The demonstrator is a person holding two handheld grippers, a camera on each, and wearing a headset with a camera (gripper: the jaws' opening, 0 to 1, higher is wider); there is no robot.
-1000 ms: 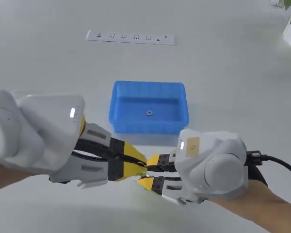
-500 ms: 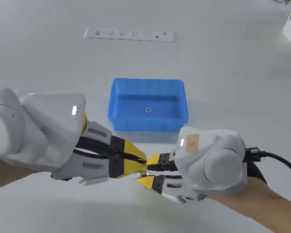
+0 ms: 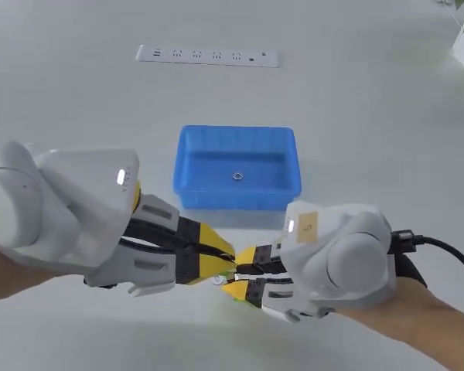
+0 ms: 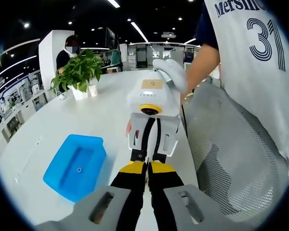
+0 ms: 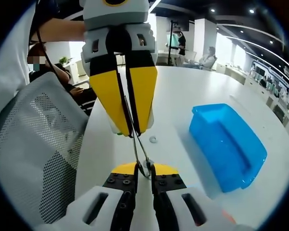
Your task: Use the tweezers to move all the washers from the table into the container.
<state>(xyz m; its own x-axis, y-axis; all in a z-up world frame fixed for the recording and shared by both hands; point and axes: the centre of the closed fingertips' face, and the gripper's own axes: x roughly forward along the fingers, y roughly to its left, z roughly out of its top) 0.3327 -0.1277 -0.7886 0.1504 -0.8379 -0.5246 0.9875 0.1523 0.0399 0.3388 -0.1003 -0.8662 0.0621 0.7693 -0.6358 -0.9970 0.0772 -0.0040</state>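
Note:
My two grippers meet tip to tip just in front of the blue container (image 3: 236,132). The left gripper (image 3: 226,264) is shut on the thin metal tweezers (image 5: 137,142), which run from its yellow jaws (image 5: 133,133) down into the right gripper (image 5: 143,169). The right gripper (image 3: 233,272) is shut on their other end. One small washer (image 3: 217,280) lies on the white table under the jaws, and the right gripper view shows this washer (image 5: 152,139) just beyond the tweezers. Another washer (image 3: 237,177) lies inside the container (image 4: 94,166).
A white power strip (image 3: 209,56) lies at the far side of the table. A potted plant (image 4: 79,72) stands beyond the container, at the table's far right corner. A mesh chair (image 4: 231,144) is behind me at the near edge.

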